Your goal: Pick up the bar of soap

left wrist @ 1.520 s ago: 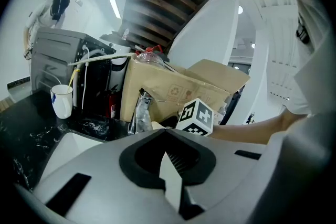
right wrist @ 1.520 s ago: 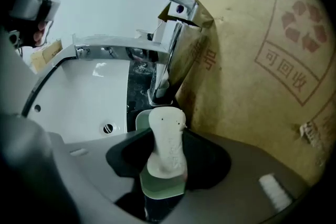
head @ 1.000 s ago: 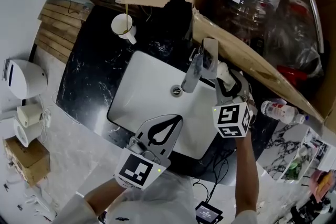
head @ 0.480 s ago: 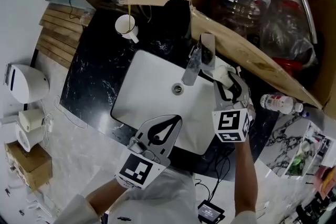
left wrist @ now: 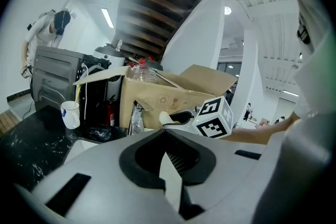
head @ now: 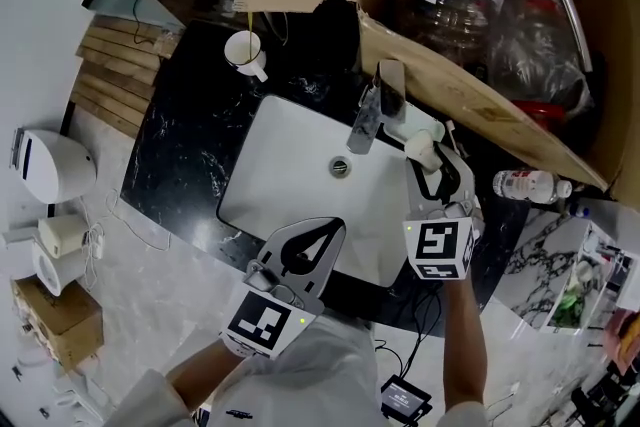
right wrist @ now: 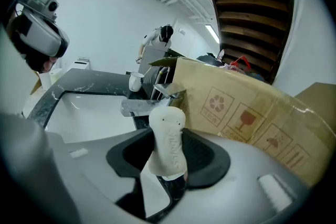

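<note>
The bar of soap (head: 420,149) is cream-white and oblong. My right gripper (head: 432,161) is shut on it, holding it in the air just right of the faucet (head: 368,121), above the basin's right rim. In the right gripper view the soap (right wrist: 167,128) stands upright between the black pads of the right gripper (right wrist: 170,159) and sticks out past them. My left gripper (head: 337,229) hovers over the near edge of the white sink basin (head: 285,165); its tips meet with nothing between them. The left gripper (left wrist: 167,131) looks the same in its own view.
A large cardboard box (head: 470,95) full of plastic bottles leans close behind the faucet. A white cup (head: 244,50) stands on the black counter (head: 175,150) at the back left. A small bottle (head: 525,185) lies at the right. A white appliance (head: 50,165) sits far left.
My right gripper has risen with the soap still in it, coming slightly away from the faucet side. The left gripper has shifted only a little.
</note>
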Action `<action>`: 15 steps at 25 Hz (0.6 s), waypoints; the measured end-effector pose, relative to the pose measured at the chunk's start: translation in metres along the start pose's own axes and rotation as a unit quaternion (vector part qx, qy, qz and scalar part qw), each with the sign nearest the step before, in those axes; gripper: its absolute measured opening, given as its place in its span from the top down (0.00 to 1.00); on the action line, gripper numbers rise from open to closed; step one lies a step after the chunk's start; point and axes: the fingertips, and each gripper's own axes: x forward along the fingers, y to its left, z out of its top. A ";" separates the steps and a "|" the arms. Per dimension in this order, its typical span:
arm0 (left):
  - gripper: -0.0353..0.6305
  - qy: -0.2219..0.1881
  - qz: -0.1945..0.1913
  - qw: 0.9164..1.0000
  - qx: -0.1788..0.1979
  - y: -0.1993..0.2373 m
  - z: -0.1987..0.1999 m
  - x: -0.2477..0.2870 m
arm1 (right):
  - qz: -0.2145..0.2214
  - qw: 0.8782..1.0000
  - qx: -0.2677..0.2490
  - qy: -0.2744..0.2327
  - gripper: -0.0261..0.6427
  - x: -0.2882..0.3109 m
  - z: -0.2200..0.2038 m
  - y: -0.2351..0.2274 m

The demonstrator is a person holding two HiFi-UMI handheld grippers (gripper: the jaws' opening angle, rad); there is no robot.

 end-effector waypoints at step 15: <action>0.94 -0.023 0.000 0.999 0.024 -0.002 0.021 -0.019 | -0.029 0.997 0.043 -0.051 0.68 -0.054 0.048 -0.001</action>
